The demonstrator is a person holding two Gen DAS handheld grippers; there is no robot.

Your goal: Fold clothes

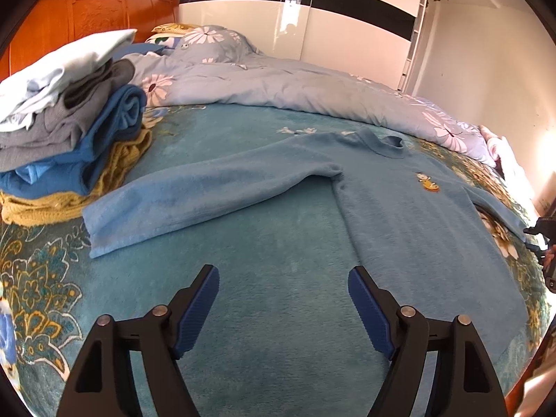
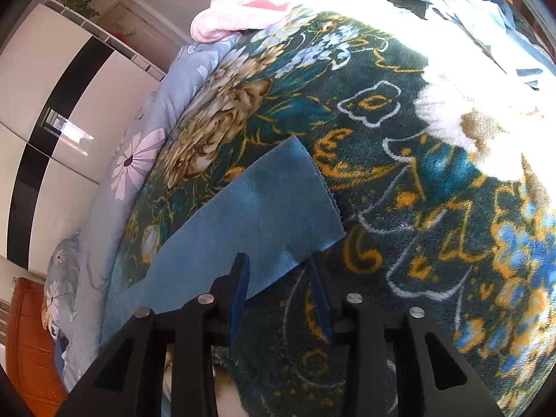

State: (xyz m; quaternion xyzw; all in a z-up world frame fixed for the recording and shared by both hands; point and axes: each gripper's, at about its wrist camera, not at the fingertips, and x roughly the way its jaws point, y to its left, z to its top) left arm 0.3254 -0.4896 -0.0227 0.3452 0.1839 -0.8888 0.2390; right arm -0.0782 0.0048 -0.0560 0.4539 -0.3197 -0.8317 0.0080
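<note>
A blue fleece sweater (image 1: 399,208) lies flat and face up on the floral blanket (image 1: 278,312). Its collar (image 1: 385,144) points away from me, and one sleeve (image 1: 194,194) stretches out to the left. My left gripper (image 1: 283,274) hovers open over bare blanket beside the sweater's left edge, holding nothing. The right gripper (image 1: 529,238) shows at the far right edge of the left wrist view. In the right wrist view the other sleeve (image 2: 264,208) lies flat on the blanket (image 2: 399,208). My right gripper (image 2: 278,264) stands partly open at the sleeve's near edge, its pads off the cloth.
A stack of folded clothes (image 1: 69,132) sits at the left of the bed. A light blue flowered quilt (image 1: 278,87) is bunched along the far side, below an orange wooden headboard (image 1: 87,10) and a white wardrobe (image 1: 347,27). A pink cloth (image 2: 243,10) lies at the bed's end.
</note>
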